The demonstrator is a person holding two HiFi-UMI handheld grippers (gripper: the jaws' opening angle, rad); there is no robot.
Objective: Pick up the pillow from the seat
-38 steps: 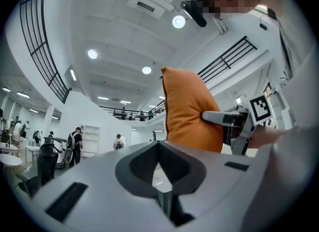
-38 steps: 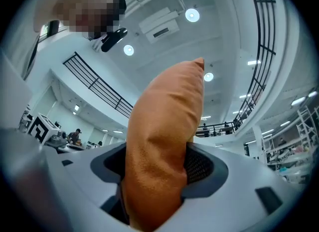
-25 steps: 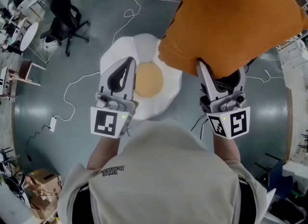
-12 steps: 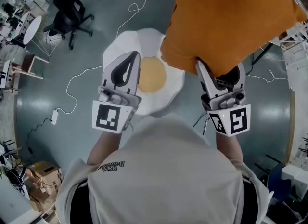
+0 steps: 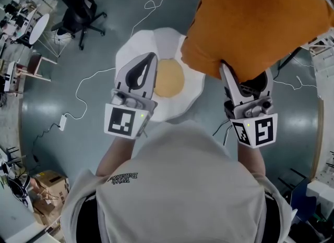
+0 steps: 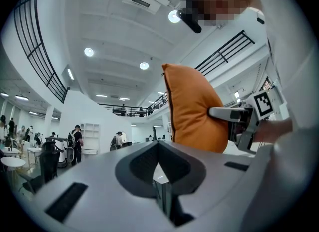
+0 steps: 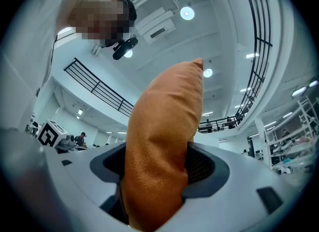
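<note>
Two hand-held tongs reach out in front of a person seen from directly above, over a grey floor. The right tongs (image 5: 242, 79), at about three o'clock from the middle of the head view, pinch the lower edge of a big orange pillow (image 5: 255, 22), which fills the one o'clock corner and hangs in the air, clear of the seat. The right gripper view shows the fabric bunched between the two jaws, with the pillow rising upward past them. The left tongs (image 5: 146, 63), at about nine o'clock, are pressed together with nothing between them. They hover over a low white seat (image 5: 140, 42) shaped like a fried egg, with a round yellow centre (image 5: 170, 78). A black office chair (image 5: 83, 14) stands at ten o'clock, and thin cables (image 5: 86, 88) trail across the floor. The pillow looks soft, light and squashy, so it probably sags from a one-edge grip. Its pebbled cover seems unlikely to slip. A deep pinch on a corner or seam should hold best, and the free tongs could steady the far side.
</note>
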